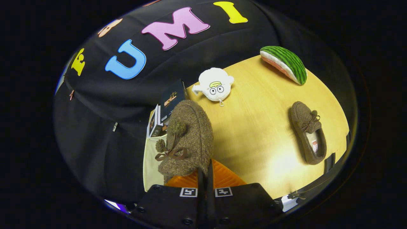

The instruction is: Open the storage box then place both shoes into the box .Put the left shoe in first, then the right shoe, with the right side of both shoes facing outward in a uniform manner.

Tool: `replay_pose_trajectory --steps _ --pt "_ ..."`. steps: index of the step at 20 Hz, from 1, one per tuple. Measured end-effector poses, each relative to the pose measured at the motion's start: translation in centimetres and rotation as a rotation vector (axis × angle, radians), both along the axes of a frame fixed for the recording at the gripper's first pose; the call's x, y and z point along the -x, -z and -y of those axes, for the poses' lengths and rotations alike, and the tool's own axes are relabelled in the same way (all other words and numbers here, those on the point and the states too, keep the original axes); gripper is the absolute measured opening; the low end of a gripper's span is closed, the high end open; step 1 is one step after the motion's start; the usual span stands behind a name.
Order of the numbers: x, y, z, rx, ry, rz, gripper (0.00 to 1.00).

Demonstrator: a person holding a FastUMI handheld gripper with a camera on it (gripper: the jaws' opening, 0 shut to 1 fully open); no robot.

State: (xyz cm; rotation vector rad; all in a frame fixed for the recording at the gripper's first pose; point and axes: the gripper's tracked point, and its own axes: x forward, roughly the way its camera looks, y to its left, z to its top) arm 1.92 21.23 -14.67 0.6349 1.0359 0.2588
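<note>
My gripper is shut on a fuzzy brown slipper with a bow and pompoms, pinching its rear rim between both fingers. The slipper hangs toe away from me, over a cream-coloured open box at the table's left end. Most of that box is hidden behind the slipper and my fingers. The matching second slipper lies flat on the wooden table well to the right of my fingers, its opening facing up.
A dark printed carton stands just beyond the held slipper, by the booth wall. A white plush toy lies farther back on the table, and a watermelon-slice plush sits at the far right.
</note>
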Motion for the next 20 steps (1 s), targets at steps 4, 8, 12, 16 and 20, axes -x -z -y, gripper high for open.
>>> replay_pose_trajectory --steps 4,8,12,16,20 --pt "0.2 -2.3 -4.3 -0.089 0.012 -0.012 0.05" --pt "0.5 -2.8 -8.7 -0.130 -0.002 -0.029 0.05" --pt "1.1 -2.9 -12.7 -0.161 -0.018 -0.040 0.05" --pt "1.6 -1.8 -15.7 -0.131 -0.052 -0.057 0.05" --pt "2.1 -0.1 -17.7 -0.113 -0.069 -0.091 0.05"
